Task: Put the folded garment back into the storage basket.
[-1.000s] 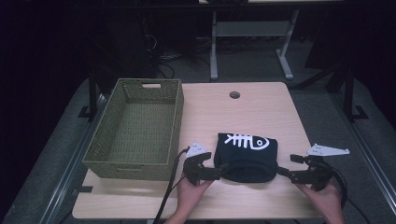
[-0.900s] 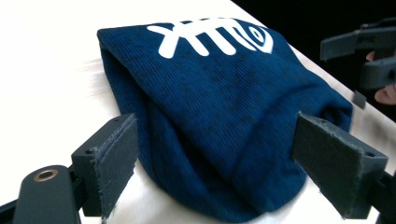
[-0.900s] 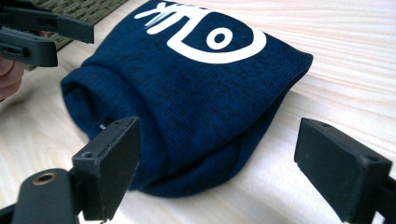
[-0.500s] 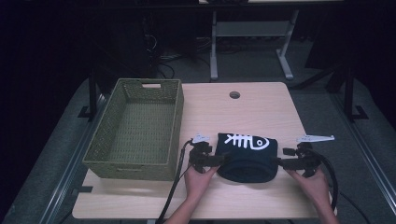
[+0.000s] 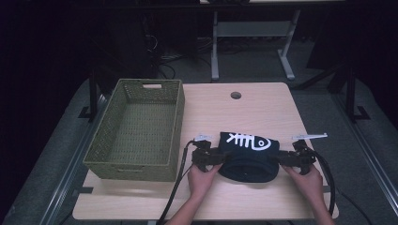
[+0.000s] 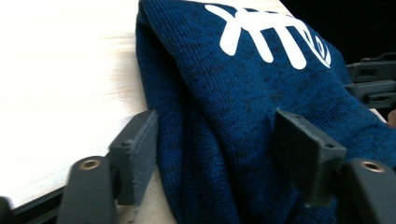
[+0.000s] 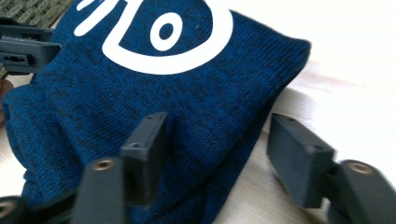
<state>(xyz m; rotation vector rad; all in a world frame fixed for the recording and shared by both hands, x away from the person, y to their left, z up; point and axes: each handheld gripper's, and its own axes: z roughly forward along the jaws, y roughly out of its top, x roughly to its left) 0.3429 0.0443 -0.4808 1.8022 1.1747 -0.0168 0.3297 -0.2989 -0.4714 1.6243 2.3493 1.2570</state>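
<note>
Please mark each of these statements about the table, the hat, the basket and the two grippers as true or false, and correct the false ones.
1. The dark blue knit hat lies on the table, outside the basket. True.
2. The hat carries a red star. False: its print is a white fish skeleton.
3. The green basket has nothing in it. True.
4. The left gripper is shut tight on the hat. False: its jaws stand open, with the hat's edge between them.
5. The right gripper is at the hat's other end, with its jaws open. True.
6. The basket stands to the right of the hat in the high view. False: it stands to the left.
</note>
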